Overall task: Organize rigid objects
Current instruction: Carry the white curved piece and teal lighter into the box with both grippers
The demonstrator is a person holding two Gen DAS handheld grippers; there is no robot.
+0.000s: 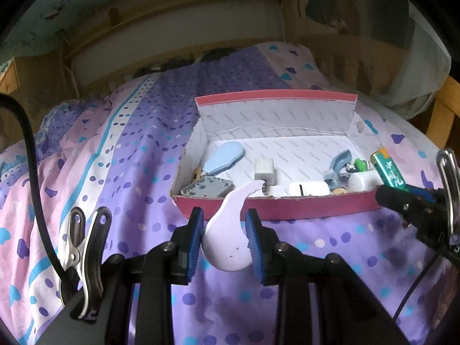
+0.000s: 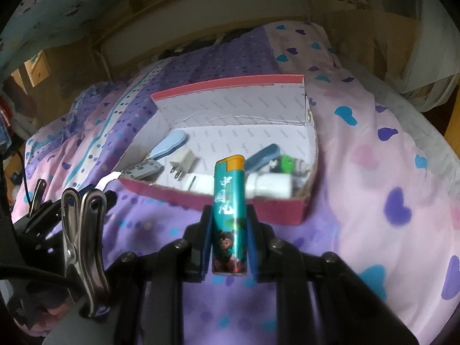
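we're gripping a pale lilac comma-shaped plastic piece (image 1: 227, 238) in our left gripper (image 1: 224, 241), clamping a teal lighter with an orange cap (image 2: 229, 215) in our right gripper (image 2: 229, 241), both hovering just in front of the shallow pink-walled cardboard box (image 1: 276, 205)

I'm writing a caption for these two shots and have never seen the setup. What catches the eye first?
The teal lighter with its orange cap stands out, shut upright in the right gripper just before the pink cardboard box. Next is the pale lilac comma-shaped piece in the left gripper, its tail reaching the box's near wall. Both hover over a purple spotted quilt.
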